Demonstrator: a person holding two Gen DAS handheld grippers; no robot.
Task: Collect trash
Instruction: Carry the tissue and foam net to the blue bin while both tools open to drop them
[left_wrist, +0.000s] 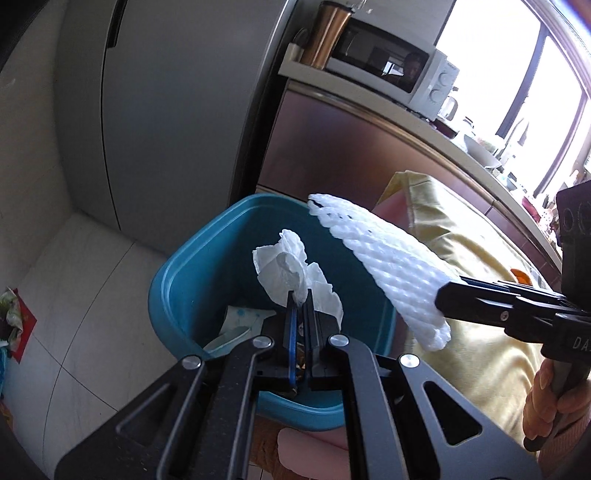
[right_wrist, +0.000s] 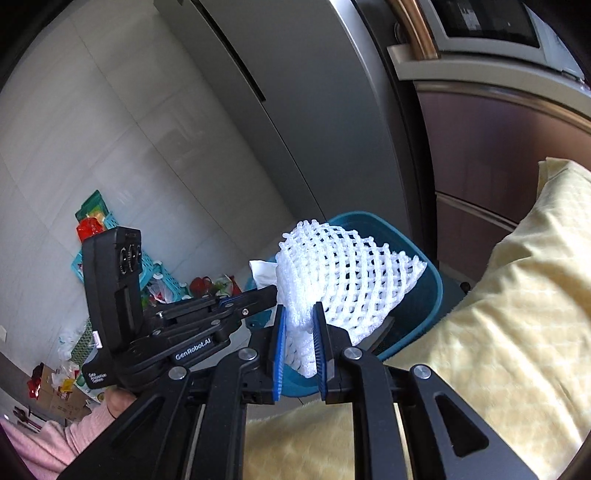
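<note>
A blue plastic bin stands on the floor beside the fridge, with some paper scraps at its bottom. My left gripper is shut on a crumpled white tissue, which hangs over the bin's opening. My right gripper is shut on a white foam fruit net, held over the bin too. In the left wrist view the foam net reaches in from the right, above the bin's right rim, with the right gripper clamped on its near end. The left gripper shows in the right wrist view, tissue at its tip.
A tall grey fridge rises behind the bin, a cabinet with a microwave to its right. A yellow cushioned seat lies close on the right. Turquoise baskets and packaging litter the floor at left. A hand grips the right tool.
</note>
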